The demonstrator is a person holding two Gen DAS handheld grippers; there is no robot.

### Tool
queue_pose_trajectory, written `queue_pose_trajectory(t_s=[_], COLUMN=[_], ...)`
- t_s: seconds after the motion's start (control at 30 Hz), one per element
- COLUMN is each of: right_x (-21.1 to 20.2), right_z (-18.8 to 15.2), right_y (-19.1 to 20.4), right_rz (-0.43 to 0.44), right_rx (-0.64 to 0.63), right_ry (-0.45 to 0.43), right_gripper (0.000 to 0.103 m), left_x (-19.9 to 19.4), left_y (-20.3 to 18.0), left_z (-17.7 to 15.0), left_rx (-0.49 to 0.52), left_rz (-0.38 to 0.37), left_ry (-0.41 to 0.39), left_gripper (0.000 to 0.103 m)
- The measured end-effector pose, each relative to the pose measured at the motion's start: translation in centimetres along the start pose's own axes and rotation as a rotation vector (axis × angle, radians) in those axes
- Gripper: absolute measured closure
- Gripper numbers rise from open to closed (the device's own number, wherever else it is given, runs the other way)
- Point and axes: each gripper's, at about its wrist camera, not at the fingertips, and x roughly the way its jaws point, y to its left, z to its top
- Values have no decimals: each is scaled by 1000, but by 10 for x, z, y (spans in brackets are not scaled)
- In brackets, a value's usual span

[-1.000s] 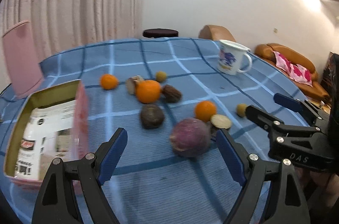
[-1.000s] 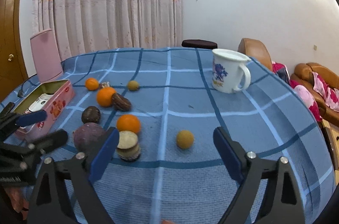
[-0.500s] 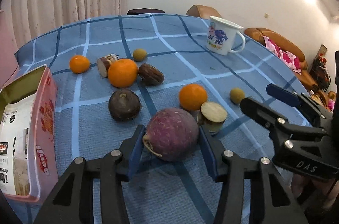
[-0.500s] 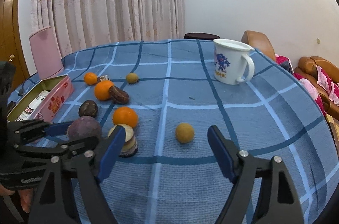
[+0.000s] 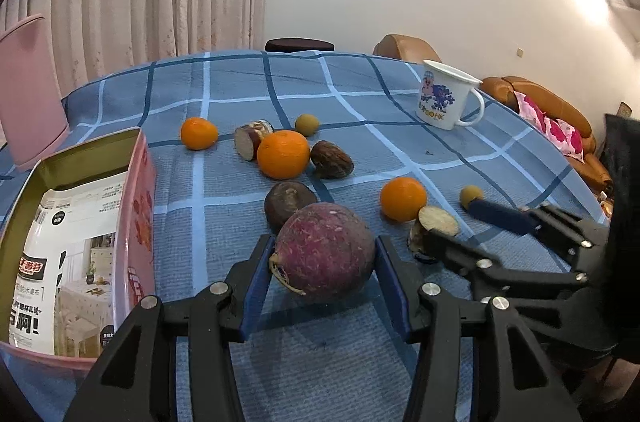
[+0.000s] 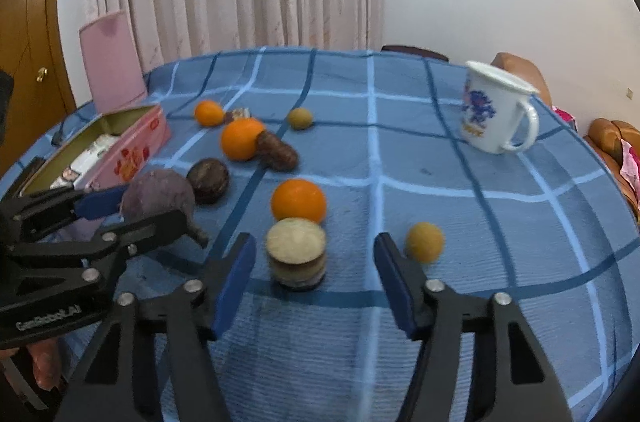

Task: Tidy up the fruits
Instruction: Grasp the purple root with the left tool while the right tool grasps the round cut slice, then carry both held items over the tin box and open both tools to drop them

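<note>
We hold the purple root [image 5: 326, 252] between the left gripper [image 5: 322, 276] pads, clamped at its widest part on the tablecloth [image 5: 360, 110]. Keep that grip square before lifting toward the pink tin [image 5: 136, 206]. The right gripper [image 6: 314, 264] has just been closing; its jaws straddle the cut tuber [image 6: 296, 252] without touching. Centre it first. The oranges [image 5: 283, 154] lie beyond.

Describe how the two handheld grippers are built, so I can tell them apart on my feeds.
Both are black, angular plastic frames with silver screws and blue pads. The left gripper bears white lettering, partly readable, on its body; the right gripper looks alike, its markings unreadable here.
</note>
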Motion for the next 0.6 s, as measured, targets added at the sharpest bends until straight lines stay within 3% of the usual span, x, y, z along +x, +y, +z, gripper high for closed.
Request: queue_pose_trajectory(t_s=[0.2,0.6], right_x=[6,-5], right_z=[-1,-3], right_y=[0,10], right_rz=[28,38], right_rx=[-5,-29], right_ry=[23,-30], right_gripper=[67,67], left_x=[-3,-16], left_y=[0,4], left_z=[-1,-1], left_rx=[-1,-13], left_rz=[-1,10], left_ry=[-18,-74], left_gripper=[51,51])
